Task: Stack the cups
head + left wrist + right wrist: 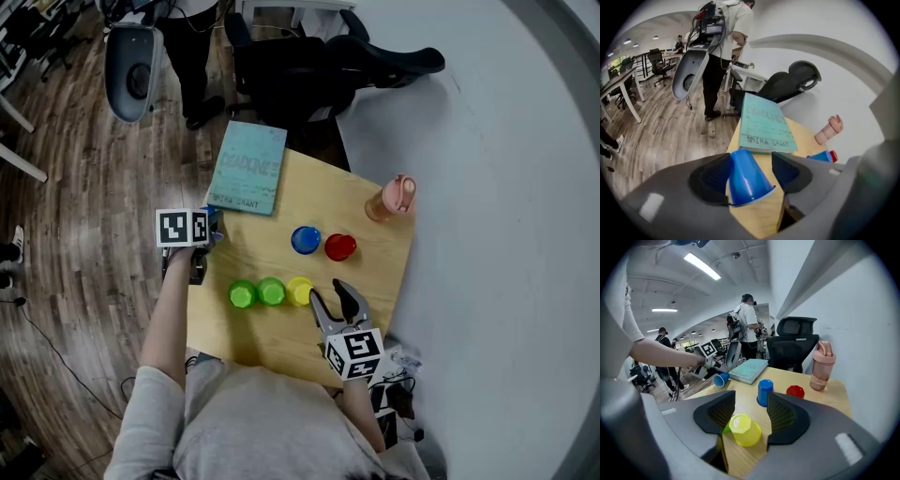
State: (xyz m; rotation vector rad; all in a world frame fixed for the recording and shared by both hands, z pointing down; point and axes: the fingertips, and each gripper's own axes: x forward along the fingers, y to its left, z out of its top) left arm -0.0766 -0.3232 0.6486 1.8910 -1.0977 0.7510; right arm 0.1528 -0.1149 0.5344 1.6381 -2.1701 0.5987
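My left gripper (212, 232) hangs at the table's left edge, open, with a blue cup (745, 180) lying on its side between the jaws; there is a gap at the right pad. The same cup (721, 379) shows in the right gripper view. My right gripper (336, 298) stands open near the front. Just ahead of its jaws sits an upside-down yellow cup (744, 430), untouched. In the head view the yellow cup (299, 291) ends a row with two green cups (271, 292) (242, 294). Behind them stand a blue cup (305, 240) and a red cup (339, 247), upside down.
A teal book (247, 169) lies at the wooden table's (281, 342) back left corner. A pink bottle (392, 199) stands at the back right by the white wall. A black office chair (309, 66) is behind the table. A person stands farther back.
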